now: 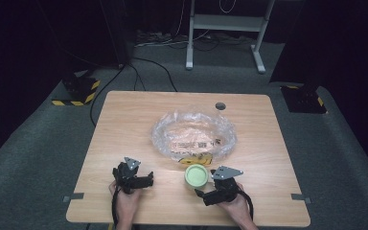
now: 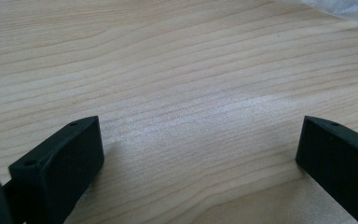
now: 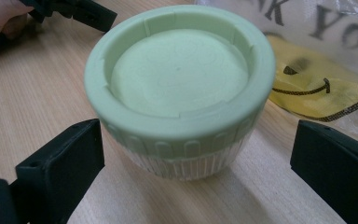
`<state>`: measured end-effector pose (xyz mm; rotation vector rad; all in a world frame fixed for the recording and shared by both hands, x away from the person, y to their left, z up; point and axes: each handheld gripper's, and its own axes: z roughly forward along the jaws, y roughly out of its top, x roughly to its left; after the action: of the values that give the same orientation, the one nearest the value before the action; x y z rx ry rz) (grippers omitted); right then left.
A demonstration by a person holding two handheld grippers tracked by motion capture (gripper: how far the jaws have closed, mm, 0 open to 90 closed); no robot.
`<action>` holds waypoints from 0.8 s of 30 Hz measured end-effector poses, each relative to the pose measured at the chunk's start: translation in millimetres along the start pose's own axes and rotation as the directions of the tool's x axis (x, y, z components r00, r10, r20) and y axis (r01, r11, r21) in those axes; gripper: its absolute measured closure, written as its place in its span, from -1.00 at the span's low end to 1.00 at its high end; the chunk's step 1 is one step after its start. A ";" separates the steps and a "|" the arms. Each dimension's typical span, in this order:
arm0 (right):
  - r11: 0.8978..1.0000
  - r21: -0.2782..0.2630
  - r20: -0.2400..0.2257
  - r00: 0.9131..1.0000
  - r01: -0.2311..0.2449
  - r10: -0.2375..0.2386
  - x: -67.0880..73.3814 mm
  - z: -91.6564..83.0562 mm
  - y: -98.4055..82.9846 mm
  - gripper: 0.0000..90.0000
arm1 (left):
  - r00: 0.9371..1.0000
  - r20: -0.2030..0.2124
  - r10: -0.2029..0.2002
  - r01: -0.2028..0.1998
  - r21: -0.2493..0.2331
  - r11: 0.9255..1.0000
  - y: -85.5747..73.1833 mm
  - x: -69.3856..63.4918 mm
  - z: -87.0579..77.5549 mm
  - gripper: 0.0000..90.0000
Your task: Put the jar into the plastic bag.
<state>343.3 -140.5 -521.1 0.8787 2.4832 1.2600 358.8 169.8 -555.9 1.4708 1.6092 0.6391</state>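
A small jar with a pale green lid point(image 1: 196, 175) point(image 3: 179, 79) stands upright on the wooden table point(image 1: 124, 124), just in front of a clear plastic bag point(image 1: 194, 135) with a yellow smiley print point(image 3: 317, 91). My right gripper point(image 1: 202, 192) point(image 3: 196, 163) is open, its jaws wide on either side of the jar and not touching it. My left gripper point(image 1: 146, 178) point(image 2: 200, 154) rests near the table's front left, open over bare wood, with nothing between its jaws.
A small round hole point(image 1: 220, 106) lies in the table near its far edge. Beyond the table are a white desk frame point(image 1: 225, 28), cables on grey carpet, and two black-and-yellow floor brackets point(image 1: 79, 91).
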 end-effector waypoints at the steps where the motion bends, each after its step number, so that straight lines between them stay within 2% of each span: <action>1: 1.000 0.002 0.000 1.000 0.002 -0.002 0.3 2.4 1.7 -0.94 | 1.000 0.000 0.000 0.000 0.000 1.000 0.0 0.0 0.0 -0.98; 12: 1.000 0.015 -0.011 1.000 0.016 -0.016 3.7 13.7 7.6 -0.88 | 1.000 0.000 0.000 0.000 0.000 1.000 0.0 0.0 0.0 -0.98; 18: 0.999 0.008 -0.010 0.999 0.033 -0.033 6.1 15.2 8.3 -0.77 | 1.000 0.000 0.000 0.000 0.000 1.000 0.0 0.0 0.0 -0.98; 24: 0.999 0.003 -0.002 0.999 0.041 -0.041 7.1 15.4 8.3 -0.76 | 1.000 0.000 0.000 0.000 0.001 1.000 0.0 0.0 0.0 -0.98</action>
<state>347.9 -122.3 -523.4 0.8236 2.4922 1.2450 358.8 169.8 -555.9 1.4716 1.6094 0.6390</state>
